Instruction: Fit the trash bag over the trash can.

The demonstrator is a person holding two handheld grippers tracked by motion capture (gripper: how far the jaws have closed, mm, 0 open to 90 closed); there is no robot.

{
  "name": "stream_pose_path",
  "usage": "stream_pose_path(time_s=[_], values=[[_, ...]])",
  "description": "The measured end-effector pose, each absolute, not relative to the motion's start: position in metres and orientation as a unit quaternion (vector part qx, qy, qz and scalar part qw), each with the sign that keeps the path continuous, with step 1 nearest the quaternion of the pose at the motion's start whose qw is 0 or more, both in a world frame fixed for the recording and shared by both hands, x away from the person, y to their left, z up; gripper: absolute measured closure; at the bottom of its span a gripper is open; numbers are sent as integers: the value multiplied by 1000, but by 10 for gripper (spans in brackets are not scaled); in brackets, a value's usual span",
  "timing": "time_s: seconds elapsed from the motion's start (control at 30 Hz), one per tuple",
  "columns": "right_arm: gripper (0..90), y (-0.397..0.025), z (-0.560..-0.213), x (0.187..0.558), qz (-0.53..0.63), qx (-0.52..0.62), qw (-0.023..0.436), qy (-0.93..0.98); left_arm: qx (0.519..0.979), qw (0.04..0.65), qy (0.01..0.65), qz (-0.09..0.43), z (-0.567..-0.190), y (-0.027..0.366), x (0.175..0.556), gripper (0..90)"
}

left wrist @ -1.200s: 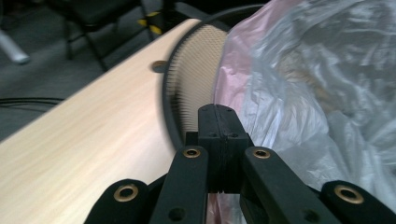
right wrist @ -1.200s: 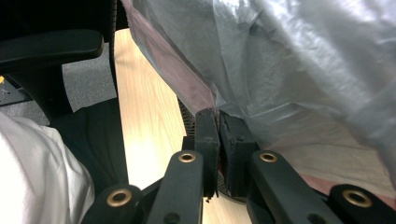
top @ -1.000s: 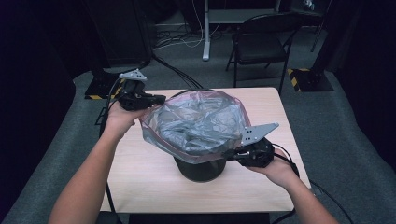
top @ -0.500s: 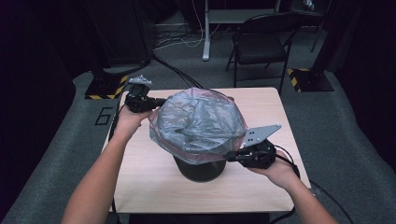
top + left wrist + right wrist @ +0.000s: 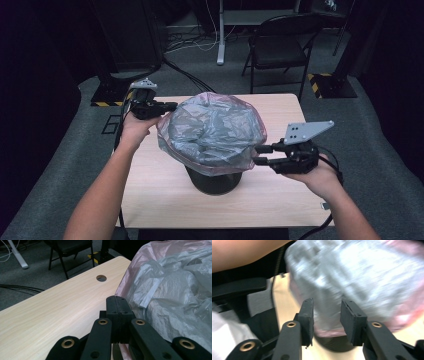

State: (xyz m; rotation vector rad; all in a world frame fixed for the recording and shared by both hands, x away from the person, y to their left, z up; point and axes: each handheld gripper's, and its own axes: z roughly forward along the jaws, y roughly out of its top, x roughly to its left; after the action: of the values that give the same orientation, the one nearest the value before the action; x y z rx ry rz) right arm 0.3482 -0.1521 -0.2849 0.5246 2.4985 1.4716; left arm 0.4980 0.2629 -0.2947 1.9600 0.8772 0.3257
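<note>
Currently, both forearms reach in from the near side of the table (image 5: 150,200), one on each flank of the bag (image 5: 212,130). The left gripper (image 5: 162,106) is held at the bag's far left edge, pointing right across the table; its jaws are pressed together, pinching the pink-tinted rim of the bag, as the left gripper view confirms (image 5: 117,312). The right gripper (image 5: 260,155) is held lower at the bag's near right edge, pointing left. Its jaws are spread, with the bag's lower rim lying between them in the right gripper view (image 5: 325,320); that view is blurred, so contact cannot be told.

No brand, label or writing can be read.

Count: one bag, translucent, draped over one dark bin (image 5: 214,182) that stands at the table's middle; two grippers; one table, with one round hole (image 5: 101,278) in its top; one folding chair (image 5: 280,47) beyond it.
</note>
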Motion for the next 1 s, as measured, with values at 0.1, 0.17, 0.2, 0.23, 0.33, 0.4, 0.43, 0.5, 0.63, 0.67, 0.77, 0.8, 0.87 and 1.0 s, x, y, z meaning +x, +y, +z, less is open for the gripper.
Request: stream_pose_path(time_s=[0.1,0.17,0.2,0.23,0.33,0.4,0.43,0.5,0.63,0.67,0.77,0.8,0.87,1.0], values=[[589,-158,-273,365,491,207,119,838,798,468,358,129,-294,262,499,897],[586,-162,-267,381,489,235,127,831,799,468,356,128,-294,262,500,896],[586,-163,-264,391,487,244,132,828,800,467,355,127,-294,261,500,896],[580,-164,-262,397,485,249,136,827,800,466,356,126,-294,261,500,897],[564,-163,-258,419,480,272,141,822,802,465,352,127,-293,261,502,897],[550,-162,-258,436,479,287,136,818,801,468,353,122,-292,261,502,897],[535,-160,-259,445,479,295,129,817,801,468,352,122,-293,261,503,897],[508,-157,-261,456,479,302,124,815,801,469,353,118,-293,262,504,897],[435,-147,-266,470,476,303,107,819,801,471,351,116,-294,263,505,897],[430,-144,-267,472,472,301,106,822,801,471,351,114,-294,262,505,896],[440,-136,-270,475,454,297,113,832,802,470,350,113,-295,262,505,896],[460,-134,-271,476,449,294,116,836,802,471,349,114,-295,262,505,896],[522,-132,-272,476,437,287,127,843,802,473,346,114,-294,262,505,896],[677,-130,-271,472,438,266,131,848,801,475,344,115,-294,261,505,896]])
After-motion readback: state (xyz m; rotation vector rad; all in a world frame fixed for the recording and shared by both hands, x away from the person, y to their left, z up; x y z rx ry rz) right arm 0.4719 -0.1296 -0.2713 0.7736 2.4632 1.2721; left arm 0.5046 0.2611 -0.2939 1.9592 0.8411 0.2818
